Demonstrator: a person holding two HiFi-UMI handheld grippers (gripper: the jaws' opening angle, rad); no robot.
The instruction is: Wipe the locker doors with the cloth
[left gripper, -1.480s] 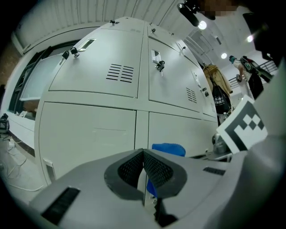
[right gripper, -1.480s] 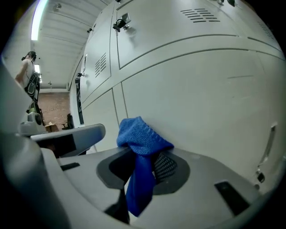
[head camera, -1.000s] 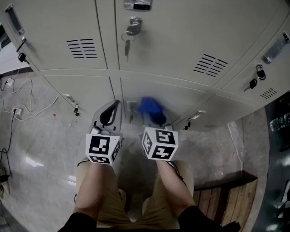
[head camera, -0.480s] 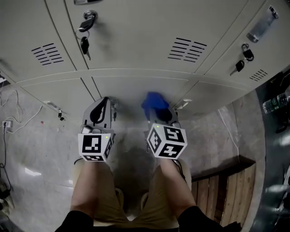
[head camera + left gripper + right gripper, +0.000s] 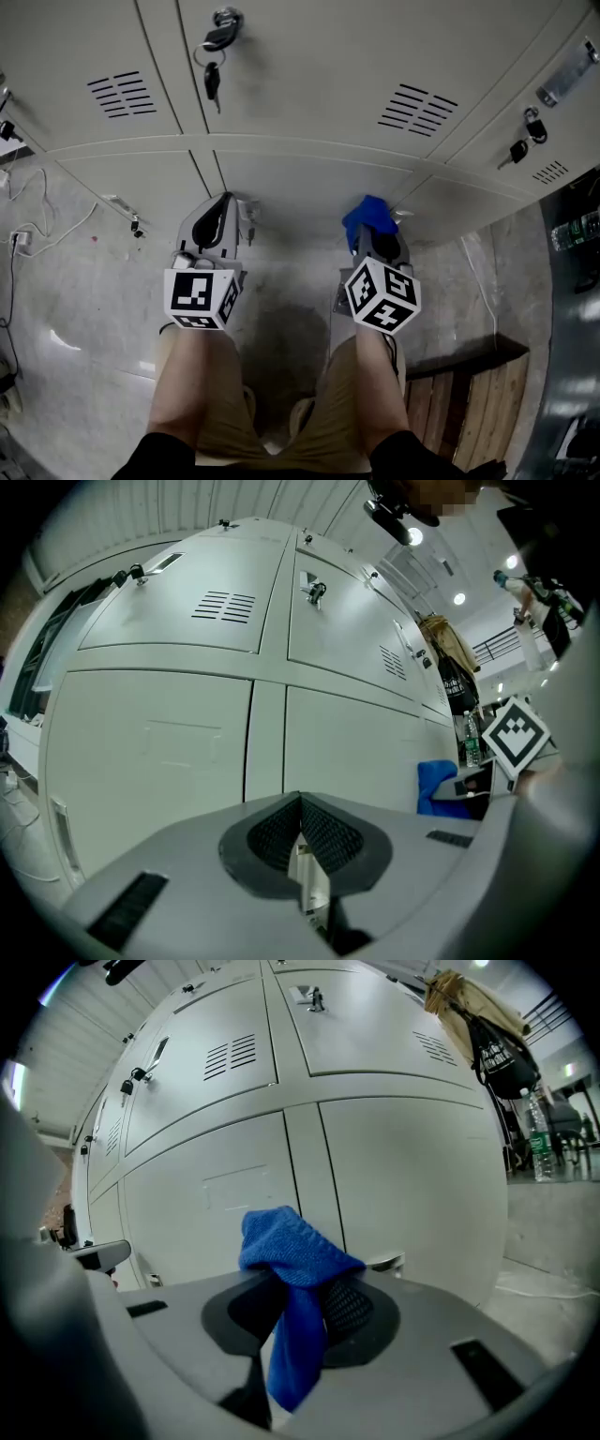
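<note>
A blue cloth [image 5: 368, 218] [image 5: 292, 1269] is bunched in my right gripper [image 5: 373, 234], whose jaws are shut on it. The cloth sits close against a lower beige locker door [image 5: 309, 192] near its right edge, by a small handle [image 5: 405, 216]. My left gripper [image 5: 221, 222] hangs to the left, in front of the seam between two lower doors, jaws shut with nothing between them [image 5: 302, 841]. In the left gripper view the cloth [image 5: 436, 785] shows at the right beside the other gripper's marker cube.
Upper locker doors carry vents [image 5: 122, 94] and locks with hanging keys [image 5: 213, 66]. Cables [image 5: 37, 220] lie on the pale floor at left. A wooden bench [image 5: 469, 394] stands at lower right. A water bottle [image 5: 536, 1143] and a hanging coat [image 5: 478, 1016] are off to the right.
My right gripper has carried the cloth to the right along the lower door. The left gripper has stayed at about the same spot.
</note>
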